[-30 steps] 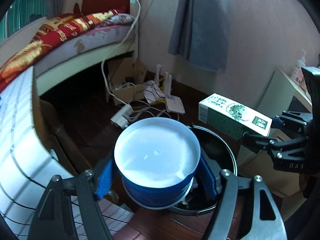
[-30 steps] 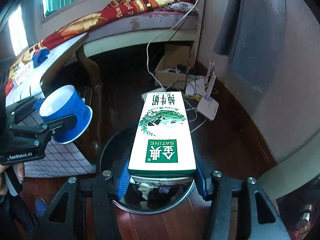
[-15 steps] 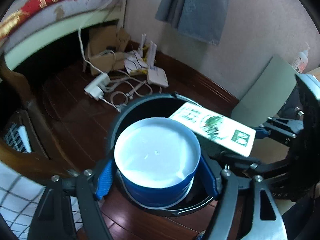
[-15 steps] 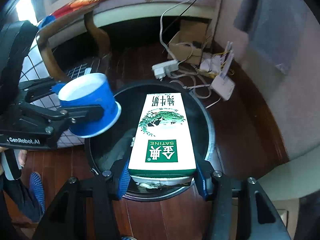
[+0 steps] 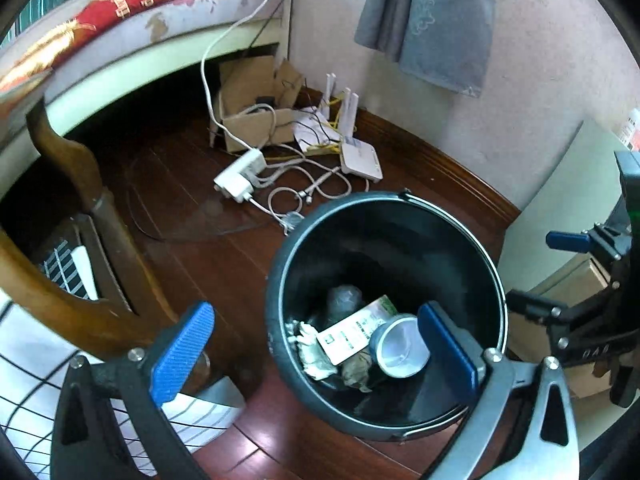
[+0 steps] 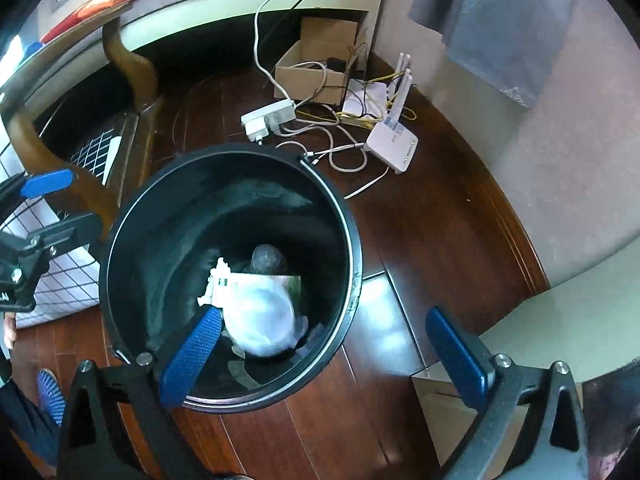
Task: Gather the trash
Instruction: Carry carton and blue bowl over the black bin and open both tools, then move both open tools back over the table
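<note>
A black round trash bin (image 5: pixel 276 280) stands on the wooden floor; it also shows in the right wrist view (image 6: pixel 352 240). Inside lie the blue paper cup (image 5: pixel 400 346), the green and white milk carton (image 5: pixel 352 330) and crumpled paper scraps (image 5: pixel 312 344). In the right wrist view the cup (image 6: pixel 260 316) is blurred on top of the carton (image 6: pixel 294 282). My left gripper (image 5: pixel 316 350) is open and empty above the bin's near rim. My right gripper (image 6: pixel 324 352) is open and empty, its left finger over the bin.
A power strip (image 5: pixel 240 174), a white router (image 5: pixel 360 156), tangled cables and a cardboard box (image 5: pixel 256 116) lie on the floor by the wall. A wooden chair leg (image 5: pixel 72 168) and a bed are at the left. A grey cloth (image 5: pixel 436 20) hangs on the wall.
Both grippers have opened. The blue cup and the milk carton have dropped from them into the bin. Both grippers now stand above the bin with nothing in them.
</note>
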A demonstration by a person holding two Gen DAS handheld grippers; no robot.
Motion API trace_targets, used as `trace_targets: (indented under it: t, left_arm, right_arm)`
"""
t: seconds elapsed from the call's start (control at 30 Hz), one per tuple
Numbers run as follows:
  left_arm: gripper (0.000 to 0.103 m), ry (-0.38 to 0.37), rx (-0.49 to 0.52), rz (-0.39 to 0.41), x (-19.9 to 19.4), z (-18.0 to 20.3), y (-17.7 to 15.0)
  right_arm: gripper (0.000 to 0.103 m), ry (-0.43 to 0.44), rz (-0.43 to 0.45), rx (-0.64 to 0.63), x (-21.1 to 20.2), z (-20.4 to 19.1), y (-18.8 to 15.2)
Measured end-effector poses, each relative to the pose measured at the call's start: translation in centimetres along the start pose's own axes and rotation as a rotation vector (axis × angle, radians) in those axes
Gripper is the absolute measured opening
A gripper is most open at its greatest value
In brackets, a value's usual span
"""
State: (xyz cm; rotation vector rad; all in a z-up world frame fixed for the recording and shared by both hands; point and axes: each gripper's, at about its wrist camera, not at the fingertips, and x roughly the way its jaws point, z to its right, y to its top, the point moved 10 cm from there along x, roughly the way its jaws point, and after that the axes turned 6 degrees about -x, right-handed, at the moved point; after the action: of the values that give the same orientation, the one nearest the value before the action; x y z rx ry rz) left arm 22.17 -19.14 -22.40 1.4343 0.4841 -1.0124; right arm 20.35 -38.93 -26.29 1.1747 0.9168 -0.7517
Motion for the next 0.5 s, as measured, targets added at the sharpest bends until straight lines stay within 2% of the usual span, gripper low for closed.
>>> trace_targets:
  t: [0.5]
  left_arm:
    - [0.102,0.071,-0.014,0.078,-3.5,-1.8,1.2]
  right_arm:
    - [0.103,0.023,0.076,-0.037,-3.3,-2.8,2.9]
